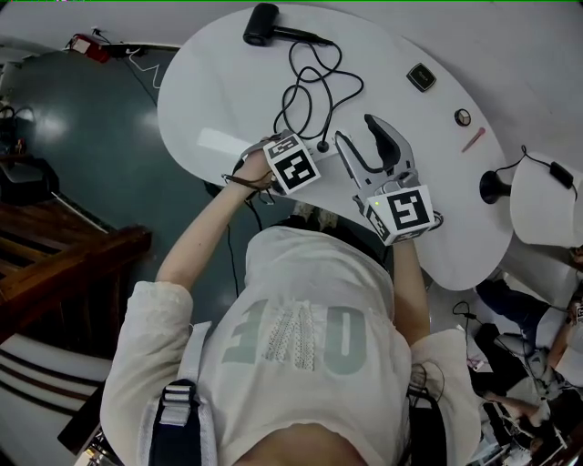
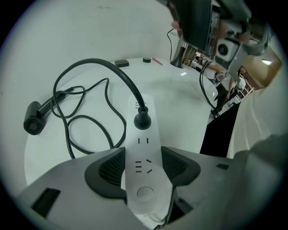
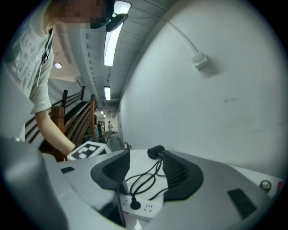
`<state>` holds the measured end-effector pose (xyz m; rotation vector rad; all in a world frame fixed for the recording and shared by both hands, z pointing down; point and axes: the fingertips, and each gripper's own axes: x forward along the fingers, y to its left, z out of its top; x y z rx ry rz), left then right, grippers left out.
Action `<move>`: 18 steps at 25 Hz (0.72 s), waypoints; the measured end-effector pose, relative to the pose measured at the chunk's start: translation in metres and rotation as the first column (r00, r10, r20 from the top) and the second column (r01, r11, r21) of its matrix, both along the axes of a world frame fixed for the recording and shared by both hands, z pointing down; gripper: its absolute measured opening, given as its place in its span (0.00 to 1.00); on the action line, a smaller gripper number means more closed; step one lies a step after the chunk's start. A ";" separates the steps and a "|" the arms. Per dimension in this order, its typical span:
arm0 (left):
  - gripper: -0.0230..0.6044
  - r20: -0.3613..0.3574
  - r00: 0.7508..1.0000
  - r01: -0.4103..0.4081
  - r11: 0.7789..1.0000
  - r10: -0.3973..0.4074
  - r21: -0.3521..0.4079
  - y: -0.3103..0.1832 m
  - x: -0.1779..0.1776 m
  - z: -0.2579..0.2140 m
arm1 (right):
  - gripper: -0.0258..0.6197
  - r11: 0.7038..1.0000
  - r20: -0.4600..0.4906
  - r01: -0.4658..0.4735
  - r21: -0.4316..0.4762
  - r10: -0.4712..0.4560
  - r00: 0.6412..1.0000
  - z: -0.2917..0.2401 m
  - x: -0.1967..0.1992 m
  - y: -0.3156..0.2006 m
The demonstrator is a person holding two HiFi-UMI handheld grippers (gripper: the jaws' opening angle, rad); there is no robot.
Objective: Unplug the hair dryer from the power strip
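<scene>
My left gripper [image 2: 143,164] points steeply down at the white table [image 1: 219,91], shut on the near end of a white power strip [image 2: 145,134]. A black plug [image 2: 141,120] sits in the strip's far socket. Its black cord [image 2: 90,67] loops across the table to the black hair dryer [image 2: 33,122], which lies at the table's far side [image 1: 262,25]. My right gripper [image 3: 146,170] hangs just right of the left one, jaws open and empty. In the right gripper view the plug [image 3: 135,204] and the strip [image 3: 148,209] lie below and ahead of it.
A small dark rectangular object [image 1: 421,77], a round button-like piece [image 1: 463,116] and a pink stick [image 1: 474,139] lie at the table's right. A black stand [image 1: 492,187] sits beyond the right edge. Stairs and a dark floor are at the left.
</scene>
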<state>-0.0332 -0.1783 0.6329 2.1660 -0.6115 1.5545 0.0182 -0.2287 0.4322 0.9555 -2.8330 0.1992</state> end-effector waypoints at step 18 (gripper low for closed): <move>0.43 -0.005 1.000 0.016 1.000 -0.016 0.009 0.000 0.001 0.001 | 0.13 0.959 -0.324 0.218 -0.178 -0.267 0.908 0.147 -0.050 0.023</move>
